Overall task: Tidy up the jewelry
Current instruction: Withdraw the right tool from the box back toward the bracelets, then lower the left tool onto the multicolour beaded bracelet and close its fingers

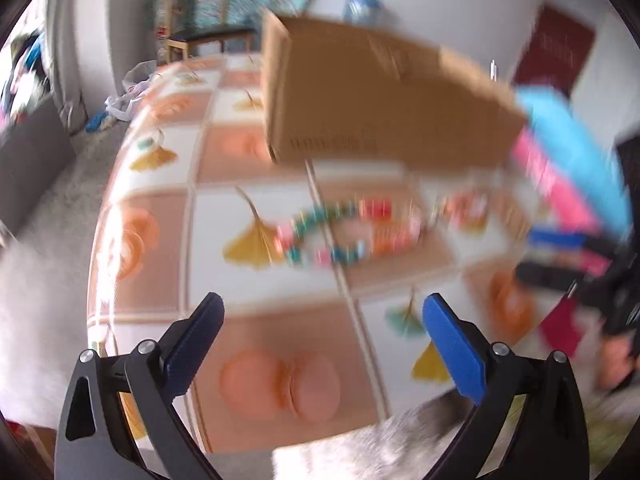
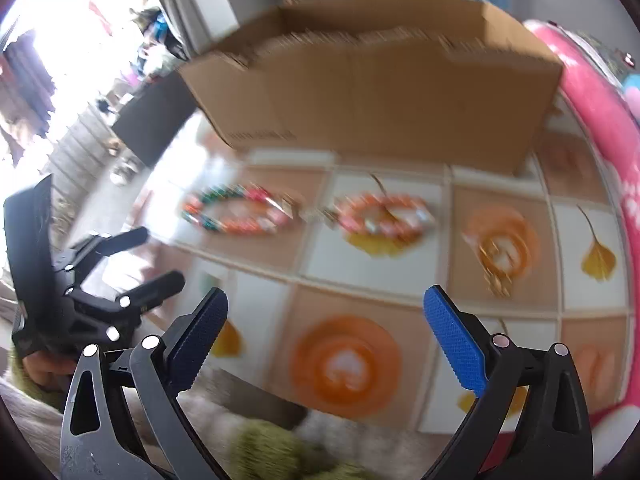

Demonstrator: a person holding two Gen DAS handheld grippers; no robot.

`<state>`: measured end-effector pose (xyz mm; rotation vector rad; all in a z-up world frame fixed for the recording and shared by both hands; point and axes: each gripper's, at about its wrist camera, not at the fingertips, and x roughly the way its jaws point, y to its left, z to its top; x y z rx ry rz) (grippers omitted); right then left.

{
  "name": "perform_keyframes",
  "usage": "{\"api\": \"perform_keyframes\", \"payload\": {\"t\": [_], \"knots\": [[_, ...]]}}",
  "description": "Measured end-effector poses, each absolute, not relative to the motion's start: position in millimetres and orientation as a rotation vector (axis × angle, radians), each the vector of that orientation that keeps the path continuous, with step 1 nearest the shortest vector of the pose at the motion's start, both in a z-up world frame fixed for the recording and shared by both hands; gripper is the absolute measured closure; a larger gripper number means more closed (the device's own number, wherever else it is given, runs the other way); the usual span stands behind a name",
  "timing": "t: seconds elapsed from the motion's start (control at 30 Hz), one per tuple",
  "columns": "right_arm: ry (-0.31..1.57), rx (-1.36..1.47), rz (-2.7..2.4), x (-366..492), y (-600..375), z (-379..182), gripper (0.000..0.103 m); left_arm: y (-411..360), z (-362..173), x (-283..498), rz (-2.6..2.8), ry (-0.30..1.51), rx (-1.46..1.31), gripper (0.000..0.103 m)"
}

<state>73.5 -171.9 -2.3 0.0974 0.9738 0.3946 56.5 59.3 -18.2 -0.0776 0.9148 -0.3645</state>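
Observation:
Three pieces of jewelry lie in a row on the patterned tablecloth in front of a cardboard box (image 2: 380,92). They are a teal-and-red bead bracelet (image 2: 236,212), an orange-red bead bracelet (image 2: 384,216) and a thin gold chain (image 2: 500,256). My right gripper (image 2: 326,296) hovers open above the cloth, nearer than the bracelets, with nothing between its blue pads. My left gripper (image 2: 162,256) appears at the left, also open and empty. In the left wrist view the left gripper (image 1: 324,304) is open over the cloth, short of the teal-and-red bracelet (image 1: 320,236). Both views are motion-blurred.
The cardboard box (image 1: 380,100) stands at the back of the table. A pink and blue object (image 1: 568,160) lies to its right, and its pink side (image 2: 600,120) curves along the table's right edge. A wooden chair (image 1: 208,36) stands beyond. The table edge (image 1: 104,240) drops to grey carpet.

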Motion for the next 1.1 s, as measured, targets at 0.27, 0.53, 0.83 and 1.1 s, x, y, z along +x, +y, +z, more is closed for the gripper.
{"api": "perform_keyframes", "payload": {"t": [0.27, 0.53, 0.83, 1.1], "knots": [[0.997, 0.262, 0.495, 96.1, -158.4, -2.3, 0.049, 64.1, -4.1, 82.1, -0.324, 0.848, -0.036, 0.049], [1.015, 0.283, 0.465, 92.1, -160.2, 3.5, 0.059, 45.9, -33.0, 99.5, -0.322, 0.962, 0.059, 0.077], [1.017, 0.274, 0.453, 97.4, -160.0, -6.9, 0.06, 43.6, -34.4, 77.5, -0.326, 0.954, 0.129, 0.093], [1.048, 0.254, 0.51, 100.1, -145.6, -10.5, 0.066, 47.7, -34.3, 49.5, -0.343, 0.964, 0.161, 0.093]]}}
